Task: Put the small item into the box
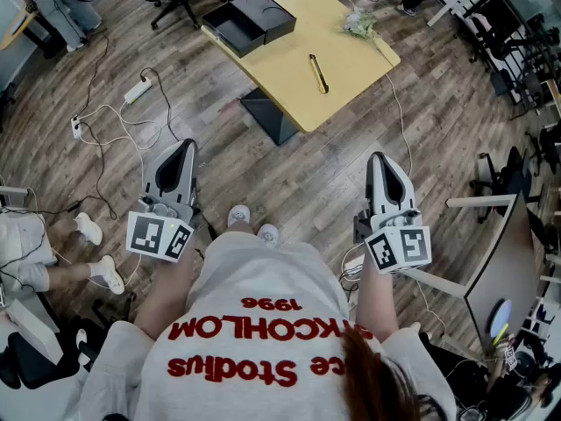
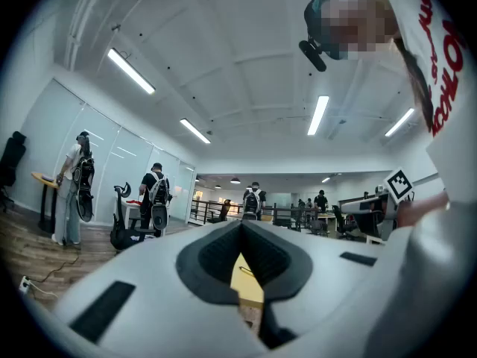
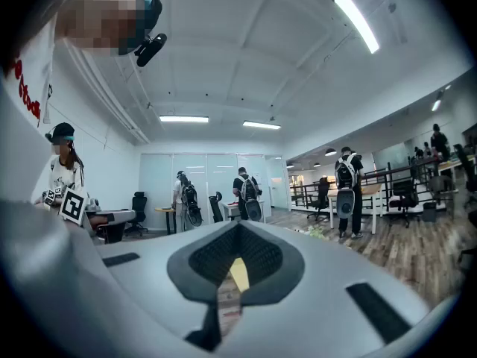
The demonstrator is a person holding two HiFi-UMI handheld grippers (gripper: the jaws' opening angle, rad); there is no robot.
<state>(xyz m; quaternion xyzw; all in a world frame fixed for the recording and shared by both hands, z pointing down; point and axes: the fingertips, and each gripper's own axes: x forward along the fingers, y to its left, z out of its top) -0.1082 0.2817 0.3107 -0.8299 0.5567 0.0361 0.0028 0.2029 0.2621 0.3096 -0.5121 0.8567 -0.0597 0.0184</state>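
The yellow table (image 1: 351, 68) is standing ahead of the person, carrying the open black box (image 1: 250, 20) at its far left corner. Both grippers are being held level close to the person's body, well short of the table. The left gripper (image 1: 184, 147) is showing its jaw tips meeting with nothing between them, and the right gripper (image 1: 379, 160) is likewise closed and empty. The small gold item (image 1: 318, 73) is lying on the tabletop, right of the box and apart from it, well ahead of both grippers.
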